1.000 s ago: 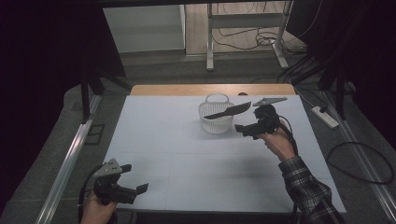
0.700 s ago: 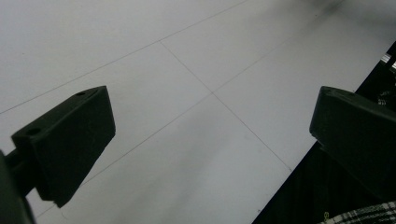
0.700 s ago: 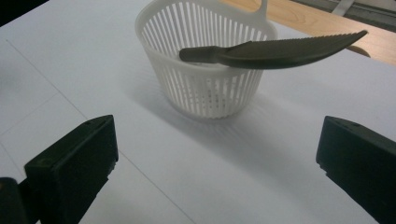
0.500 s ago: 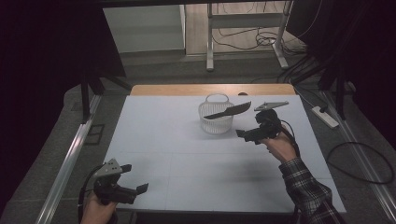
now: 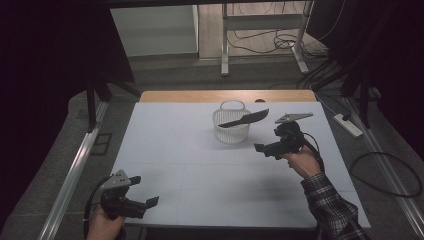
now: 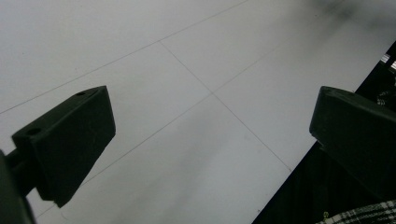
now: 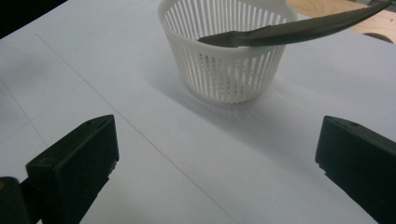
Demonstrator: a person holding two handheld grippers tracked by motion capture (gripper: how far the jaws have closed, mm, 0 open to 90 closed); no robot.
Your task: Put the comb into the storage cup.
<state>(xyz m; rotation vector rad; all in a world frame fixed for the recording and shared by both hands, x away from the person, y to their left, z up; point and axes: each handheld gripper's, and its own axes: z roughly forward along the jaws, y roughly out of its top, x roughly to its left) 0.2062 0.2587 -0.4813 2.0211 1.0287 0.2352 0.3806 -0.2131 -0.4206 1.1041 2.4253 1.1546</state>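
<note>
Now, left gripper (image 5: 131, 202) low at near table edge, jaws wide, empty, idle. Right gripper (image 5: 272, 147) mid-table, jaws wide, holding nothing, clear of basket (image 5: 231, 127). Knife (image 5: 244, 119) lies across basket rim, tip overhanging right. Judgement: keep right gripper level, avoid nudging basket; knife could tip off.
</note>
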